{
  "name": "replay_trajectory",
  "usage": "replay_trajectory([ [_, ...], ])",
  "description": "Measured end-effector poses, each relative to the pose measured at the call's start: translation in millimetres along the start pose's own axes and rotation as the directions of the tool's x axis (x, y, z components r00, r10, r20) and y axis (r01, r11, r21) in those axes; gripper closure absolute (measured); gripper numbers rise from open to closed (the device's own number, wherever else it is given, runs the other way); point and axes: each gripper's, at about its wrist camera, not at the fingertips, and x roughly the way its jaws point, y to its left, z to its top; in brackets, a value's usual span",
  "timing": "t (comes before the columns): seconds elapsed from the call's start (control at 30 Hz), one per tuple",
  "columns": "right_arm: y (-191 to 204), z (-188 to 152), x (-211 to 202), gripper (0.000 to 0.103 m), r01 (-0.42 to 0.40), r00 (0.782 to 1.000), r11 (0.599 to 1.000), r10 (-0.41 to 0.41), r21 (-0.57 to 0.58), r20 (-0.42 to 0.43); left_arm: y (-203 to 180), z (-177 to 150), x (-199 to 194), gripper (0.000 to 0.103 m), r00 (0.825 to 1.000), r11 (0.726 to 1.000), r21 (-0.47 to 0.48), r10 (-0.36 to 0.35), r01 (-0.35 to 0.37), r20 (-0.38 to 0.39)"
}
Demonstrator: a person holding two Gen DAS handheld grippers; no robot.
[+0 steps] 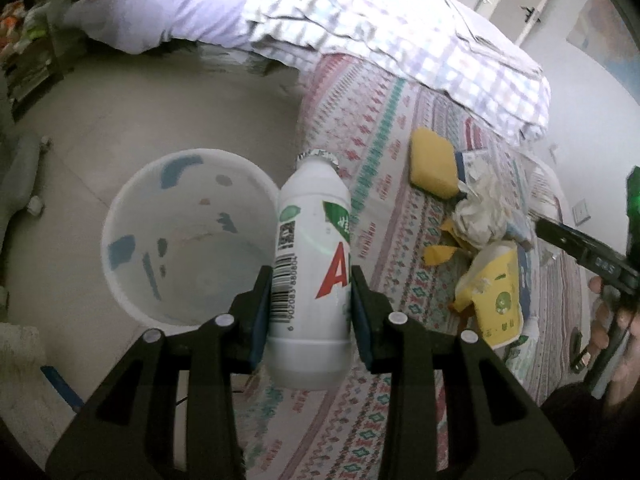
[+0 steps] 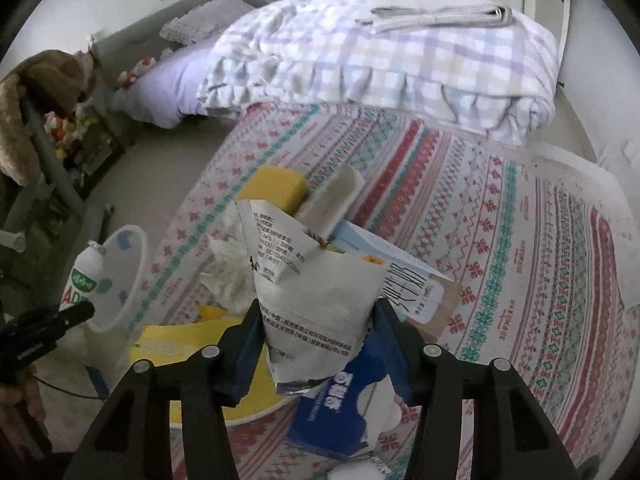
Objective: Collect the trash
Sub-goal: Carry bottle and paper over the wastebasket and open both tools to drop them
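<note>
The white bottle (image 1: 310, 268) sits upright between the left gripper's (image 1: 311, 296) pads – clamped at its lower body, held at the bin's (image 1: 132, 196) rim beside the bed (image 1: 384, 184). The right gripper (image 2: 318, 332), over the bed's trash pile, pinches a torn white wrapper (image 2: 312, 280) – its jaws narrowed on the crumpled base.
</note>
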Motion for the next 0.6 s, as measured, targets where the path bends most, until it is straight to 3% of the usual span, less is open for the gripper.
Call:
replay_trajectory([
  [0.27, 53.6, 6.6, -17.5, 0.048, -0.108, 0.993, 0.992, 0.111, -0.059, 0.041, 39.2, 4.5, -3.6, 0.065, 0.997, 0.992, -0.117, 0.062, -0.057, 0.042],
  [0.6, 149.4, 14.1, 13.4, 0.048, -0.225, 0.974, 0.963, 0.223, -0.146, -0.035, 90.9, 5.4, 15.1, 0.065, 0.994, 0.975, -0.199, 0.109, -0.101, 0.029],
])
